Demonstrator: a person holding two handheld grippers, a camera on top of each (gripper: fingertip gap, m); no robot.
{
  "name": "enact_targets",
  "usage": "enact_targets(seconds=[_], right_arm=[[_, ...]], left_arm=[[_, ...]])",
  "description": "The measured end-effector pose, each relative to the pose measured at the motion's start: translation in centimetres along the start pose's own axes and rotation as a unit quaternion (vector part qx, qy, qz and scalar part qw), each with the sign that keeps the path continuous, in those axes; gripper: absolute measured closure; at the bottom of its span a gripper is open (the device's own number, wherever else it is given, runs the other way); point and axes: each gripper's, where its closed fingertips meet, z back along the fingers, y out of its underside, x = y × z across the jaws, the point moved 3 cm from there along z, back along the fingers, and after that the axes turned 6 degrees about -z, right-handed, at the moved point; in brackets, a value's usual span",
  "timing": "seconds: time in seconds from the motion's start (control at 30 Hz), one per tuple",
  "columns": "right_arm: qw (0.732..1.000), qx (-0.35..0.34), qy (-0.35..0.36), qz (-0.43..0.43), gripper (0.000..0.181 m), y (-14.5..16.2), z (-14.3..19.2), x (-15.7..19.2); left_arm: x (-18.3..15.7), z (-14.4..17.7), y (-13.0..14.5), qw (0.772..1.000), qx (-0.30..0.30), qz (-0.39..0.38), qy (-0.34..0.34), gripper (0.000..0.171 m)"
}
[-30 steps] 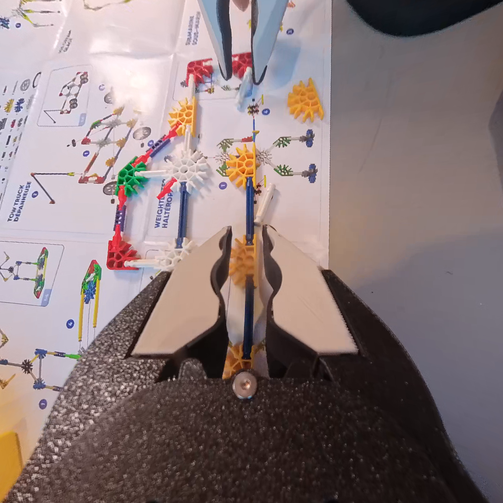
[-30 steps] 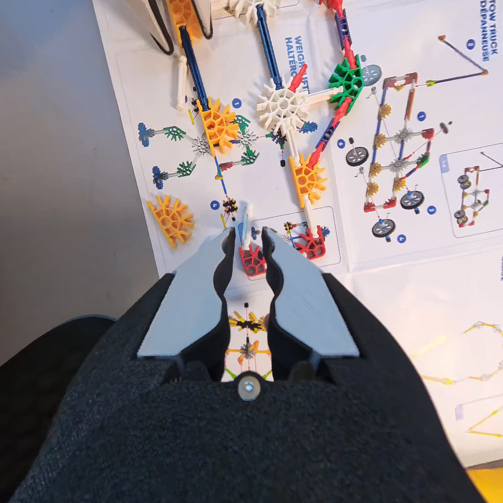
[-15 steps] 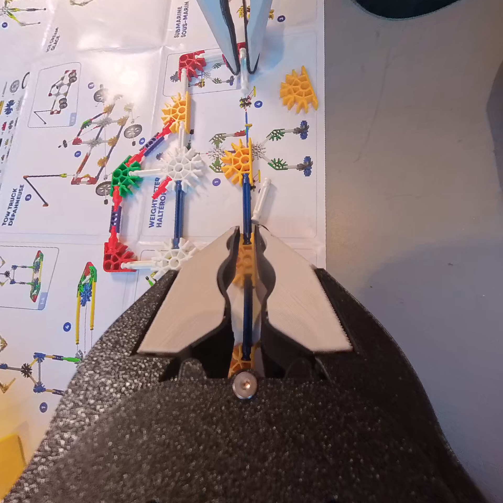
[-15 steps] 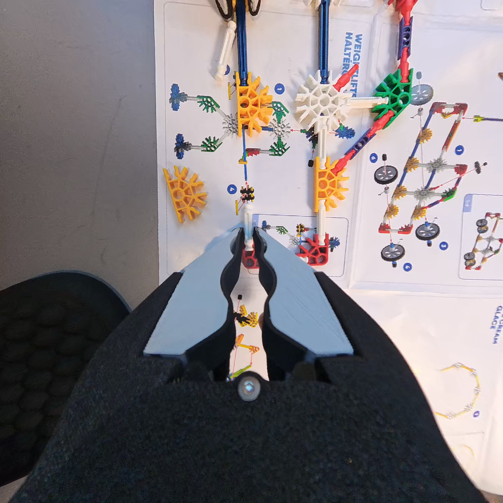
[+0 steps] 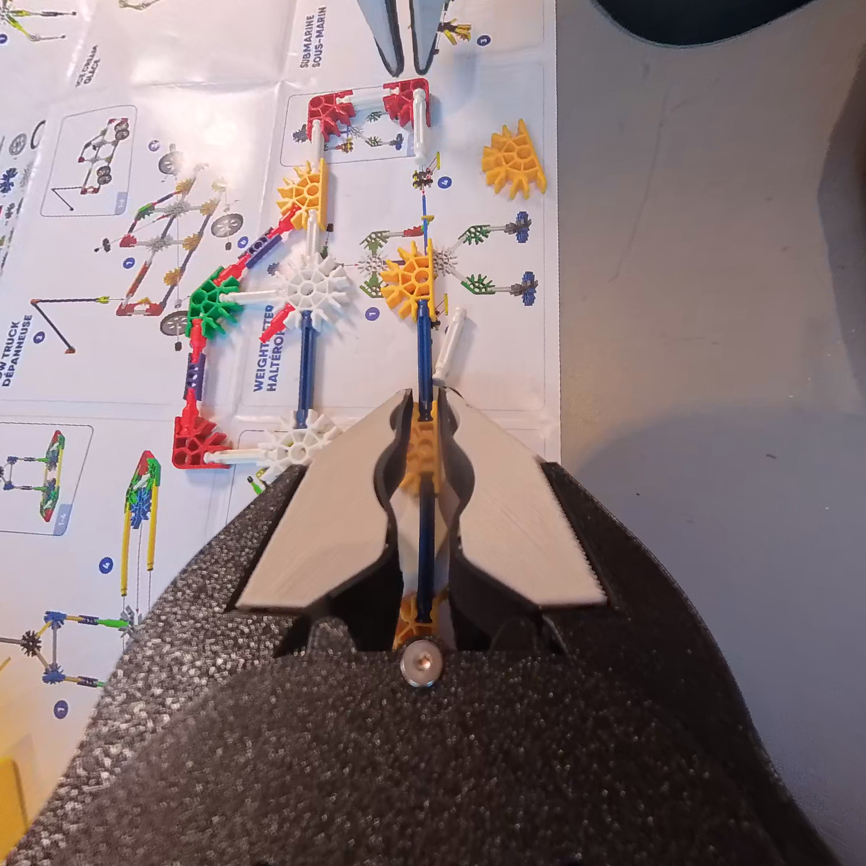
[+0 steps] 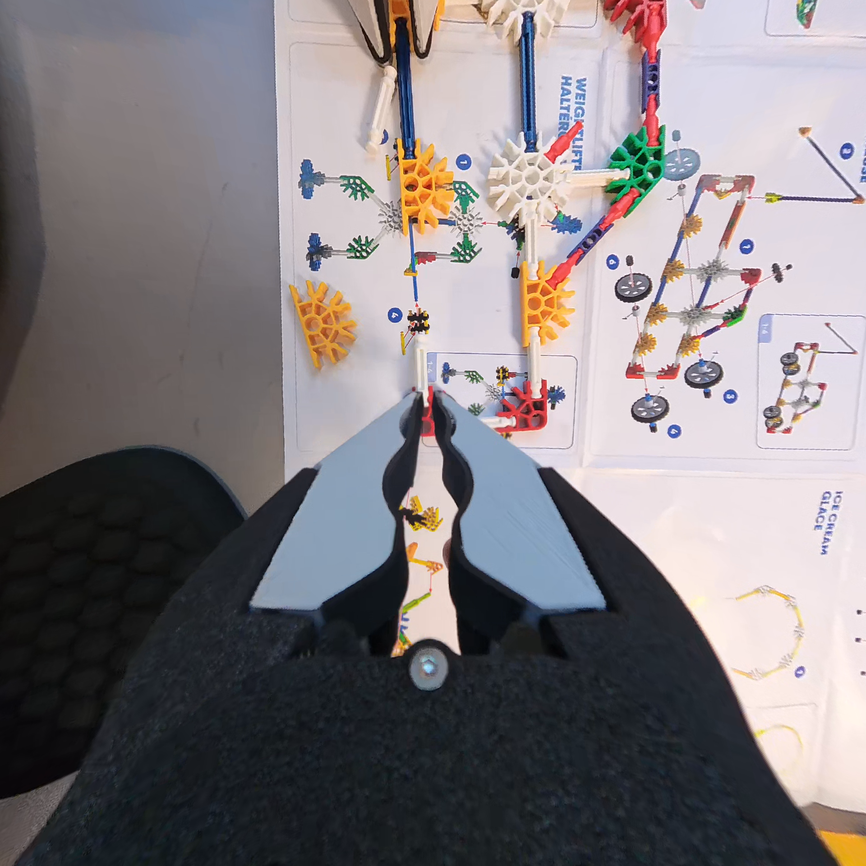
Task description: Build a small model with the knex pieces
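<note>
A grey worktop (image 5: 703,328) carries a white folded instruction sheet printed with coloured diagrams (image 5: 187,70), on which lies a flat assembly of plastic rods and toothed connectors (image 5: 307,290). The left tool (image 5: 424,403) is closed on a yellow half-round connector (image 5: 421,450) threaded on a dark blue rod (image 5: 424,356), with a loose short white rod (image 5: 450,344) just beside its tip. The right tool (image 6: 425,398) stands nearly closed over a red corner connector (image 6: 427,421) bearing a white rod (image 6: 420,365); actual contact cannot be confirmed, and a loose yellow connector (image 6: 323,323) lies near the sheet's edge.
</note>
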Motion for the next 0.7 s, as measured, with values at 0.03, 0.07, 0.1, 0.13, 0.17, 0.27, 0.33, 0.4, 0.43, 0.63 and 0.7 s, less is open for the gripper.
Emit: enact_targets(seconds=[0.03,0.07,0.1,0.13,0.17,0.27,0.33,0.4,0.43,0.63,0.7], right_arm=[[1.0,0.007,0.001,0.002,0.18,0.1,-0.1,0.0],[1.0,0.015,0.0,0.003,0.181,0.2,-0.2,0.0],[1.0,0.022,-0.002,0.003,0.181,0.2,-0.4,0.1],[1.0,0.028,-0.001,0.003,0.181,0.3,-0.6,0.0],[0.999,0.033,-0.001,0.004,0.181,0.3,-0.7,0.0],[0.998,0.058,-0.002,0.005,0.181,0.6,-1.2,0.1],[0.998,0.069,-0.002,0.009,0.181,0.5,-1.2,0.1],[0.996,0.084,0.002,0.016,0.181,0.5,-1.2,0.0],[0.996,0.09,0.009,0.023,0.181,0.5,-1.1,-0.1],[0.997,0.066,-0.001,0.034,0.168,-1.0,-0.7,0.3],[0.996,0.077,-0.003,0.042,0.168,-0.9,-1.2,0.5]], left_arm=[[0.0,0.0,0.0,1.0,0.0,0.0,0.0,0.163],[0.0,0.0,0.0,1.0,0.0,0.0,0.0,0.163],[0.0,0.0,0.0,1.0,-0.001,0.0,0.0,0.163],[0.0,0.0,0.0,1.0,-0.001,0.0,0.0,0.163],[0.0,0.0,0.0,1.0,-0.001,0.0,0.0,0.163],[0.0,0.0,0.0,1.0,-0.001,0.001,0.001,0.163],[0.0,0.0,0.0,1.0,-0.002,0.001,0.001,0.163],[0.0,0.0,0.0,1.0,-0.002,0.001,0.001,0.163],[0.0,0.0,0.0,1.0,-0.002,0.001,0.001,0.163],[0.0,0.0,0.0,1.0,-0.003,0.002,0.002,0.163],[0.0,0.0,0.0,1.0,-0.003,0.002,0.002,0.163]])
